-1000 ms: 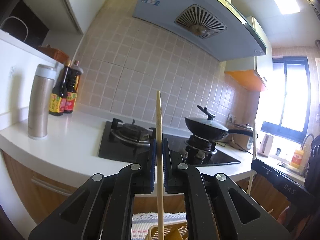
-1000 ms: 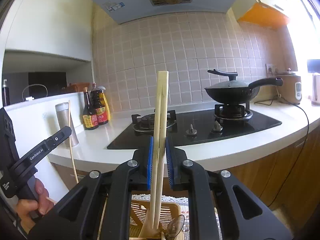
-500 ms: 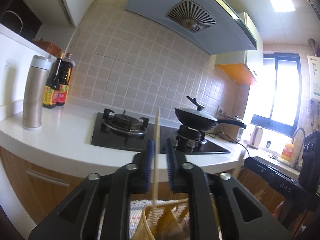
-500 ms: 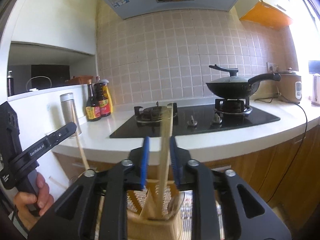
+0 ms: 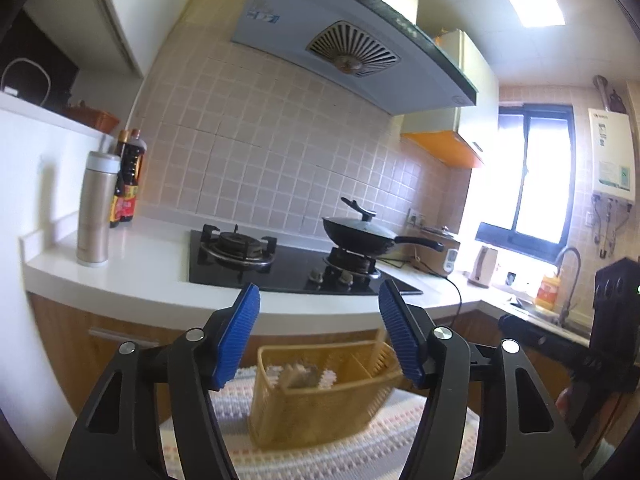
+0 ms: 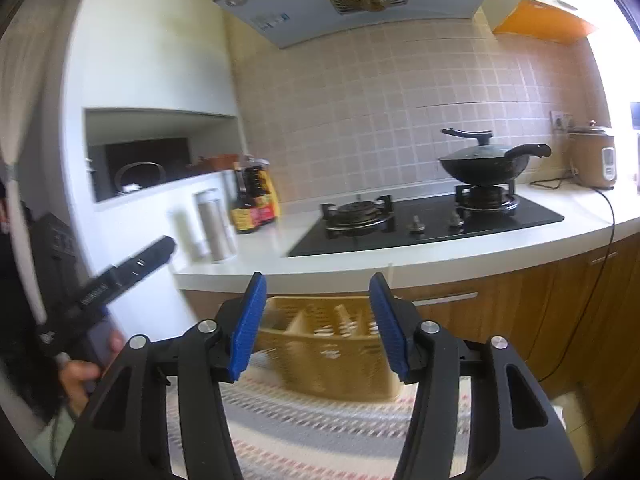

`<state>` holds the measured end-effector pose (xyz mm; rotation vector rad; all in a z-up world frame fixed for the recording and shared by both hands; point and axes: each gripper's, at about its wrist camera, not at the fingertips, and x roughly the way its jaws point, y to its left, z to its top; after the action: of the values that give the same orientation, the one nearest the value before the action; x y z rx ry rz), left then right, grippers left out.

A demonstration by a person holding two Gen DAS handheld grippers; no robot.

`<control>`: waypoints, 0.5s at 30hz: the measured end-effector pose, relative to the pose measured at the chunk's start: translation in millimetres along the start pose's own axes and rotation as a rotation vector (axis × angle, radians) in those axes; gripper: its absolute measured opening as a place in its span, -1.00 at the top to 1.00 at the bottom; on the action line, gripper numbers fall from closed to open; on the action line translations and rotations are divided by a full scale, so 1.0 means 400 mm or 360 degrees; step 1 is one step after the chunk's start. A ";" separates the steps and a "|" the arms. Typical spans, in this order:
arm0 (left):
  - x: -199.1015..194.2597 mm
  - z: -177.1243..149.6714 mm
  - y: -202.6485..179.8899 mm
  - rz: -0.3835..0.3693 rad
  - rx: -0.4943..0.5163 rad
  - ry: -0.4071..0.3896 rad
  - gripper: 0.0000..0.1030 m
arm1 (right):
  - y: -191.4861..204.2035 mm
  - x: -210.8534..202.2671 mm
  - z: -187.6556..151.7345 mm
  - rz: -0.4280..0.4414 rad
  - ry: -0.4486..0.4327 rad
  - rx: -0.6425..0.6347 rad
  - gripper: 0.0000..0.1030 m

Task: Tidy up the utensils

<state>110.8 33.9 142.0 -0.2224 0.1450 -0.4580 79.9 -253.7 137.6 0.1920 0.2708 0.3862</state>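
Note:
A yellow slotted utensil basket (image 5: 320, 396) with dividers stands on a striped mat (image 5: 320, 456). A wooden chopstick (image 5: 378, 346) stands in its right compartment, and a blurred utensil lies in the left one. My left gripper (image 5: 320, 328) is open and empty above the basket. In the right wrist view the basket (image 6: 328, 356) sits on the mat (image 6: 312, 432), with a pale chopstick tip (image 6: 390, 274) sticking up. My right gripper (image 6: 318, 320) is open and empty above it. The other gripper (image 6: 120, 280) shows at the left.
A white counter (image 5: 140, 276) holds a black gas hob (image 5: 288, 264), a lidded wok (image 5: 360, 234), a steel flask (image 5: 94, 208) and sauce bottles (image 5: 128, 180). A kettle (image 5: 484, 266) and sink tap stand at the right. Wooden cabinet fronts (image 6: 540, 292) lie behind the basket.
Both grippers have opened and let go of their chopsticks, which dropped into the basket. Both grippers have drawn back and up, so the whole basket now shows.

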 end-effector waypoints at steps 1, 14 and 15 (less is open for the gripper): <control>-0.014 -0.001 -0.008 0.0002 -0.0002 0.0017 -0.27 | 0.008 -0.023 0.001 0.0001 0.0005 0.0004 -0.11; -0.062 -0.214 -0.085 0.0178 -0.0033 0.0164 -0.56 | 0.028 -0.085 -0.198 -0.0385 -0.0103 -0.0188 -0.49; -0.060 -0.236 -0.084 0.0233 -0.0039 0.0132 -0.56 | 0.025 -0.078 -0.214 -0.0424 -0.0117 -0.0195 -0.52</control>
<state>57.7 -1.7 61.1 -0.2153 0.2463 -0.3198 23.2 -245.8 66.1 0.0481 0.1963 0.1306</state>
